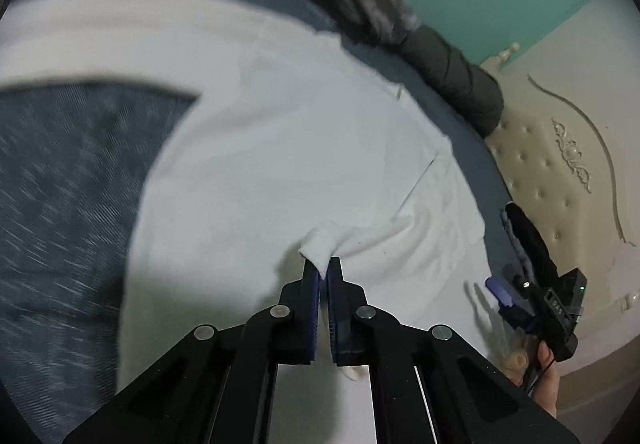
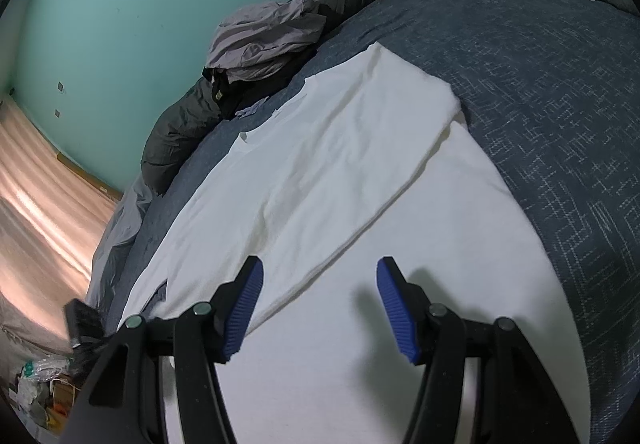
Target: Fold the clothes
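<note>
Black linkage arms are filling the foreground of both wrist views, over a bed (image 2: 560, 84) in a dark blue cover. Spread across the bed's middle is lying a white shirt (image 2: 320, 164), one side already folded over. Grey clothes (image 2: 264, 40) are piling at the far edge. Left tongs (image 1: 324, 268) are clenching a small pinch of shirt; right tongs (image 2: 320, 300) are hovering released above it. So thin a bite could be slipping out mid-lift, spoiling the fold.
</note>
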Action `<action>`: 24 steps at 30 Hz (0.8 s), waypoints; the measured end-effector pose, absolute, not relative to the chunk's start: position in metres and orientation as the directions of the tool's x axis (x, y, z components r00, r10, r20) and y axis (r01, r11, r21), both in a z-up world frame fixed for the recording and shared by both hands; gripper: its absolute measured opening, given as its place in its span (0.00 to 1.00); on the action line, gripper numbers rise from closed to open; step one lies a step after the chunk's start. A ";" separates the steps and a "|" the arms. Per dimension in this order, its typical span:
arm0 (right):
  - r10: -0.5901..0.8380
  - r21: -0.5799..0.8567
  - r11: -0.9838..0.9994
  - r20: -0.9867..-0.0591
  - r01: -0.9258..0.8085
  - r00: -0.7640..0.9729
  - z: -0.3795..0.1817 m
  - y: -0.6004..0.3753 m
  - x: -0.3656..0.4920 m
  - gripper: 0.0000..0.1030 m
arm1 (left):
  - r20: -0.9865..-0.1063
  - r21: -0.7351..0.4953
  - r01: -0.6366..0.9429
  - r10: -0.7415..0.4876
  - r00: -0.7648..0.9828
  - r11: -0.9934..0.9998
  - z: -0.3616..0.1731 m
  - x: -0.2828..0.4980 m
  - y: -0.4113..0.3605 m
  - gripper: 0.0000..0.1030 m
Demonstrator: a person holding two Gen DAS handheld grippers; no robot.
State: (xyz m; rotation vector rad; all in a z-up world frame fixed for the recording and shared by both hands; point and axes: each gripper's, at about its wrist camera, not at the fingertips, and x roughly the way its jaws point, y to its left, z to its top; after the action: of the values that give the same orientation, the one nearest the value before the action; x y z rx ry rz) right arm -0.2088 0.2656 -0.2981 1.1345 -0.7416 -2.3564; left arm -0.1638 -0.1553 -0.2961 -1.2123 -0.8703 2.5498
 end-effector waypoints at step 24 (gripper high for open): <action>-0.579 0.627 -0.766 -0.579 0.141 -0.575 -0.299 0.263 -0.210 0.58 | -0.679 -0.616 0.196 0.388 -0.623 -0.763 -0.308 -0.141 -0.198 0.50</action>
State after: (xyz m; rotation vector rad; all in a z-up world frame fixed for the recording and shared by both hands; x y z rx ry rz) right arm -0.2097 0.2626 -0.2994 1.1362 -0.7430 -2.3492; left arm -0.1406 -0.1982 -0.3080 -1.3045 -1.0285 2.5297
